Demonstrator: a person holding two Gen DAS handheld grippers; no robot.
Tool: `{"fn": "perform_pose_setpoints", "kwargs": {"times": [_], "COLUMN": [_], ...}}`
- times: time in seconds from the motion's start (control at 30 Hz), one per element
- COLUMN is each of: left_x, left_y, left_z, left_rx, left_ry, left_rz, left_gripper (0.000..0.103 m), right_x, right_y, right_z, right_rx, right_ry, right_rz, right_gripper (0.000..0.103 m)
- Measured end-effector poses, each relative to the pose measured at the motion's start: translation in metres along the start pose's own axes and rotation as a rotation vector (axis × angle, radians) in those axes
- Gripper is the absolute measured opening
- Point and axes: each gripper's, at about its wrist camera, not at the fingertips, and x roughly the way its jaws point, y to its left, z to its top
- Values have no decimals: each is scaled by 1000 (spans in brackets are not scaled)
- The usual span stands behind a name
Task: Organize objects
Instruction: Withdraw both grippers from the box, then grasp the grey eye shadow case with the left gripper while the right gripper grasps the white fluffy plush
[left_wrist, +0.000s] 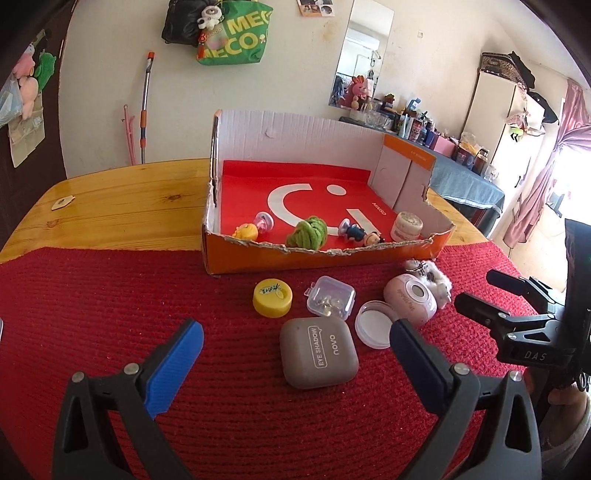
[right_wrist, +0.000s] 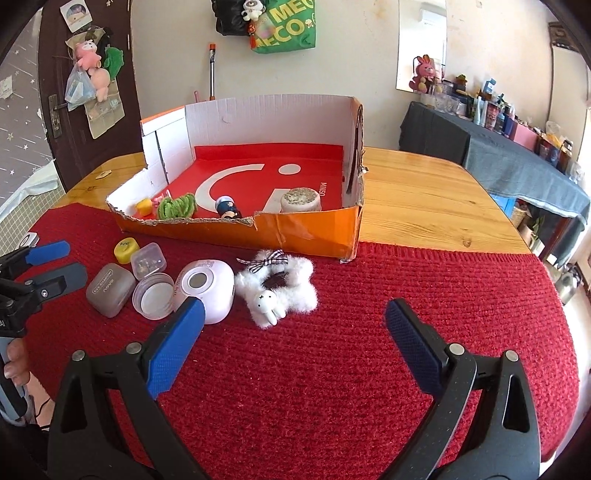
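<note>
Hovering left tongs agape, eyeshadow case between, untouched

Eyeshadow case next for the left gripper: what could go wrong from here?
The eyeshadow case lies close beside the round clear jar and small clear box, so the open left gripper could nudge them when closing. The orange box has a torn, uneven front wall, which could snag a low carry.
</note>
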Motion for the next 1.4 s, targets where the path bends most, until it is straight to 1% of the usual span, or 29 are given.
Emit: {"fn": "perform_pose_setpoints", "kwargs": {"times": [0.17, 0.43, 0.5, 0.63, 0.67, 0.8, 0.87, 0.97, 1.0, 1.07, 1.13, 1.23, 1.3, 1.33, 1.4], "left_x": [9, 23, 26, 33, 35, 35, 34, 34, 34, 33, 32, 32, 32, 32, 32], "left_y": [-1, -6, -6, -5, -5, -8, -9, -9, -9, -9, -10, -12, -13, -13, -13], "left_z": [0, -1, -2, -4, -4, -4, -5, -5, -4, -4, -3, -3, -3, -3, -4], "left_rx": [11, 54, 62, 68, 70, 92, 98, 100, 97, 94, 94, 99, 103, 104, 102], "left_ry": [40, 114, 127, 159, 162, 162, 158, 151, 150, 149, 150, 149, 148, 146, 142], "left_rz": [6, 9, 11, 6, 5, -8, -20, -42, -51, -63, -76, -87, -85, -86, -87], "left_gripper": [103, 101, 99, 92, 92, 90, 85, 81, 79, 72, 66, 60, 55, 56, 56], "right_x": [10, 31, 37, 47, 48, 54, 58, 60, 61, 61, 59, 58, 58, 57, 55], "right_y": [-2, -8, -9, -10, -10, -8, -6, -6, -6, -6, -4, -1, 1, 1, 2], "right_z": [2, 10, 11, 15, 15, 19, 21, 22, 21, 21, 21, 22, 23, 23, 23], "right_rx": [-14, -56, -64, -70, -75, -101, -116, -122, -119, -118, -125, -132, -131, -133, -127], "right_ry": [40, 134, 158, 198, 202, 219, 222, 221, 223, 218, 212, 204, 198, 194, 183], "right_rz": [0, 9, 3, 15, 18, 25, 26, 47, 60, 68, 74, 84, 101, 110, 140], "right_gripper": [100, 100, 100, 100, 100, 100, 100, 98, 95, 94, 90, 81, 71, 68, 51]}}
